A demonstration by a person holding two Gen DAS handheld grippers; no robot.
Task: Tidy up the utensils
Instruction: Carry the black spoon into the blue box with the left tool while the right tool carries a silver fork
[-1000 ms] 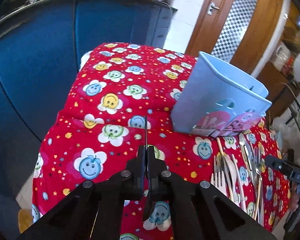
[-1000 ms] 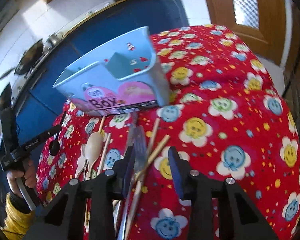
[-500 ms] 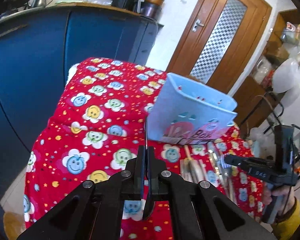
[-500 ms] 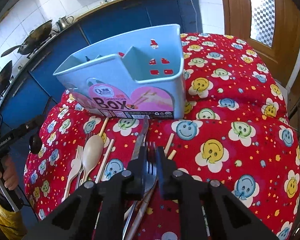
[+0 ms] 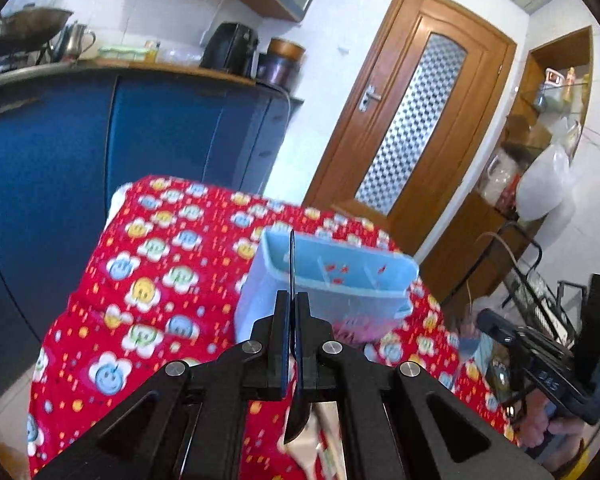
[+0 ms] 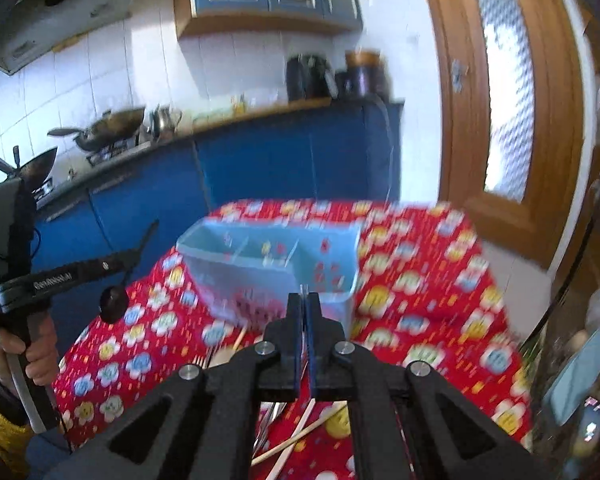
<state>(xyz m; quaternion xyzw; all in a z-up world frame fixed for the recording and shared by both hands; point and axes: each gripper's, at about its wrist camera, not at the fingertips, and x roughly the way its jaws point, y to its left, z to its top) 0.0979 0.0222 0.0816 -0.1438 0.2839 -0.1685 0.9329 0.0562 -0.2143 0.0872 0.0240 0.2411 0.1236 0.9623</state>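
While both grippers hover, one pale blue plastic utensil box [image 6: 324,276] stands mid-table on the red smiley-print tablecloth [image 6: 420,280]. Left gripper [image 5: 293,300] clamps a thin dark blade [image 5: 292,264]; right gripper [image 6: 304,304] has just closed, apparently pinching a metal utensil [image 6: 305,289]. Two wooden chopsticks [image 6: 300,434] lie near the front edge.

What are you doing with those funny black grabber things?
A person is tidying utensils off a red smiley-face tablecloth into a light blue utensil box, with a hand-held gripper in each hand. The left hand-held gripper is shut on a knife, held edge-on in front of the box. The right hand-held gripper is shut on a fork, of which only a thin sliver shows. Neither is in the box yet. Chopsticks lie on the cloth below.
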